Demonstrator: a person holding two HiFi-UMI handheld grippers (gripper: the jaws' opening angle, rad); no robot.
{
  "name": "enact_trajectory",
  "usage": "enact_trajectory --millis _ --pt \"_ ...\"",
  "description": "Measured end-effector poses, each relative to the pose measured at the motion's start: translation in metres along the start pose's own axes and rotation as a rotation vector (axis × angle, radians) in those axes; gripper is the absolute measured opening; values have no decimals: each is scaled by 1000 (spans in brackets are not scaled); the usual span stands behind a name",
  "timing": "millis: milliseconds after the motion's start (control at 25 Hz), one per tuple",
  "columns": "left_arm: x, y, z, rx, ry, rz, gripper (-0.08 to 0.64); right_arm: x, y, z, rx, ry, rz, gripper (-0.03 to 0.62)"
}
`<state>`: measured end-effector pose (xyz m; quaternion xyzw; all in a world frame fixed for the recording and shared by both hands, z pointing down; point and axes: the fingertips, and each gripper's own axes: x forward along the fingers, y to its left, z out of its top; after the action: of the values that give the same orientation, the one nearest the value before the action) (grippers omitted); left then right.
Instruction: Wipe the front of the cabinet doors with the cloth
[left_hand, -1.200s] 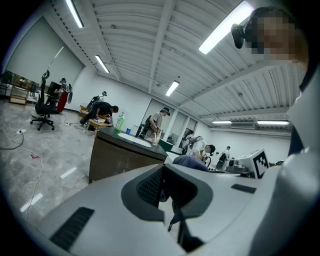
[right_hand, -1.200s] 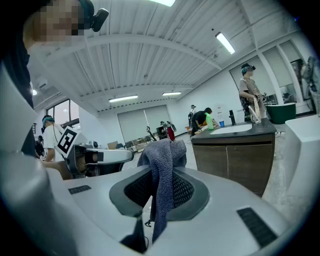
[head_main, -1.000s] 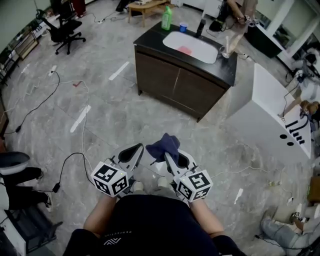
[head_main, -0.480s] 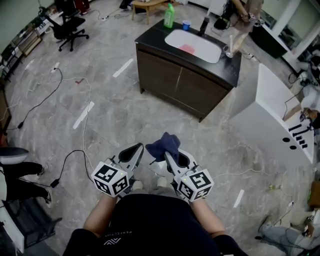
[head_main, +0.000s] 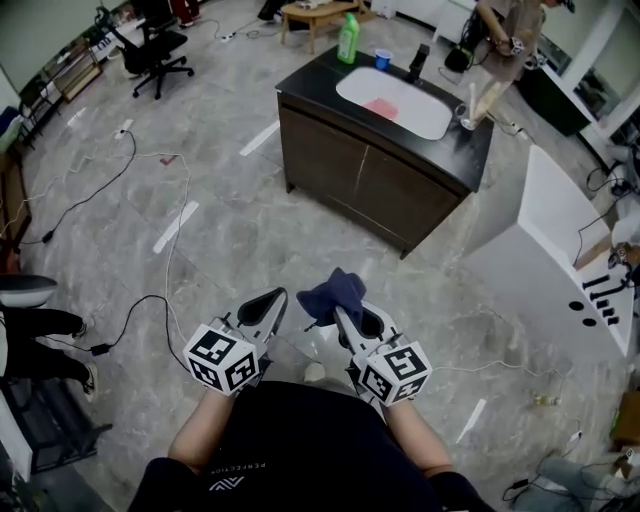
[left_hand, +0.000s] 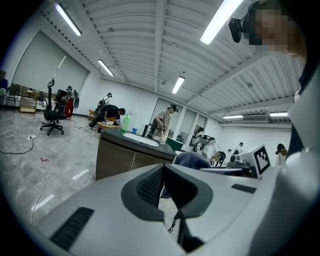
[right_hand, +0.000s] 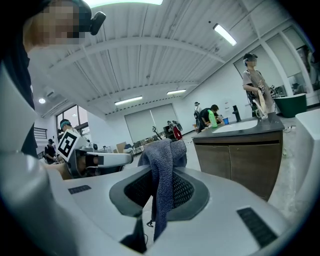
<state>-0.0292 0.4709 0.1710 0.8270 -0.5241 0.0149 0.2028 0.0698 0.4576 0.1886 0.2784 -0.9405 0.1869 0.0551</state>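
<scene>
Approach step: R gripper (head_main: 339, 314) clamped on cloth (head_main: 333, 290), L gripper (head_main: 270, 300) closed w/ nothing in it, cabinet doors (head_main: 372, 187) well off at 1 o'clock; next, close in and press cloth flat on door fronts.

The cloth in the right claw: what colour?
The cloth is dark greyish blue, best seen in the right gripper view.

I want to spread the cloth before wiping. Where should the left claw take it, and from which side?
Take the loose bunch of the cloth standing above the right claw, coming from its left with the left claw. Lower down the right jaws pinch it; the bulk stands free on top.
</scene>
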Motion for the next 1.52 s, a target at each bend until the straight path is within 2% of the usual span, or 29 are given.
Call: enact_trajectory --millis 240,400,800,1520 --pt "5 4 3 17 15 37 8 7 -7 9 22 -26 42 71" --pt "11 2 10 36 8 30 8 13 -9 11 34 -32 53 71" --pt "28 39 23 -7 -11 7 8 49 -21 16 40 -22 8 71" --pt "33 198 67 -22 68 -78 8 204 -1 39 72 -14 -104 71"
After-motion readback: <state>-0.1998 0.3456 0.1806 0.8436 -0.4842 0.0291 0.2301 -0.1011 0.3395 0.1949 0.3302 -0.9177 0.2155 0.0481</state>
